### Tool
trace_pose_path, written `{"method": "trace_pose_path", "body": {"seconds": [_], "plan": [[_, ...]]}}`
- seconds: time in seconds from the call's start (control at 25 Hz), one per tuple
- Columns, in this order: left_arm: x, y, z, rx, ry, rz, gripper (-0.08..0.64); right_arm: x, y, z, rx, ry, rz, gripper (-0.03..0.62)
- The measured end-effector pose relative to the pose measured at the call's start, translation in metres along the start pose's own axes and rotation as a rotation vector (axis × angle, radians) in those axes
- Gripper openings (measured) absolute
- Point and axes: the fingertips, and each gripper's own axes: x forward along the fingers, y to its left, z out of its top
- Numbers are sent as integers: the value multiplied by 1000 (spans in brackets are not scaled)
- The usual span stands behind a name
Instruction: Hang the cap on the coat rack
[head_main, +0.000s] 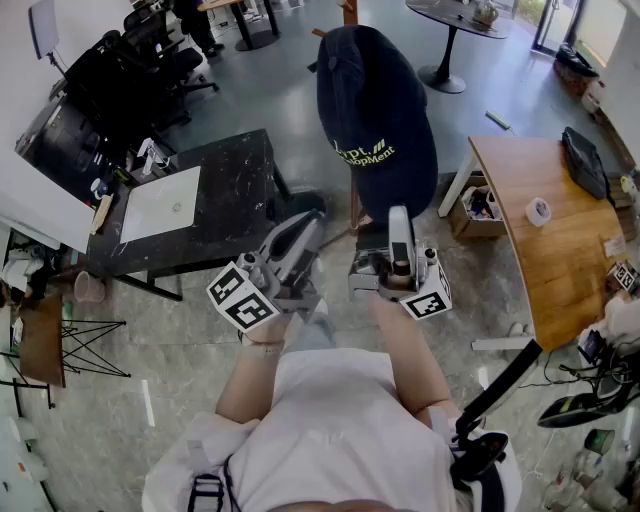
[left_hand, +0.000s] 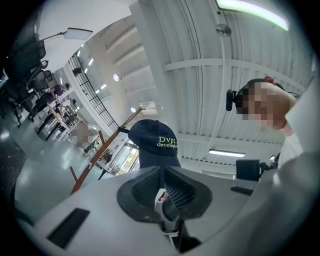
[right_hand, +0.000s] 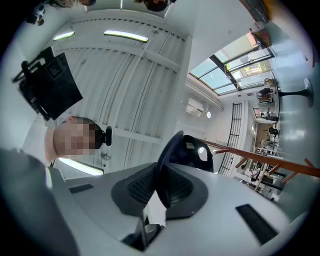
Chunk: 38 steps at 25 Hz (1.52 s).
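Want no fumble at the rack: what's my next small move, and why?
Probably ease the right tongs forward so the cap comes over a peg of the coat rack. They are shut on its brim, and the right gripper view shows the rack beyond the cap, not inside it.

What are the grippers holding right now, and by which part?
The cap, by its brim: the right gripper is clamped on the brim's edge, and the left gripper appears to pinch it too.
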Motion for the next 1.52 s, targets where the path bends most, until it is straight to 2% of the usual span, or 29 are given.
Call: {"method": "trace_pose_path", "body": {"seconds": [0.16,0.48,1.08,1.28,1.52], "plan": [[1,18,-5,-9,-11,3,31,-5,-15,-8,7,14,-8,43],[6,118,21,-41,3,25,31,40,-86,-60,15,30,-4,43],[18,317,124,-15,-55,36,31,158,-245,-195,79,87,15,43],[22,348,149,1,-67,41,31,191,-268,-217,93,89,21,43],[48,348,165,39,-71,17,31,211,-279,-215,112,108,24,43]]}}
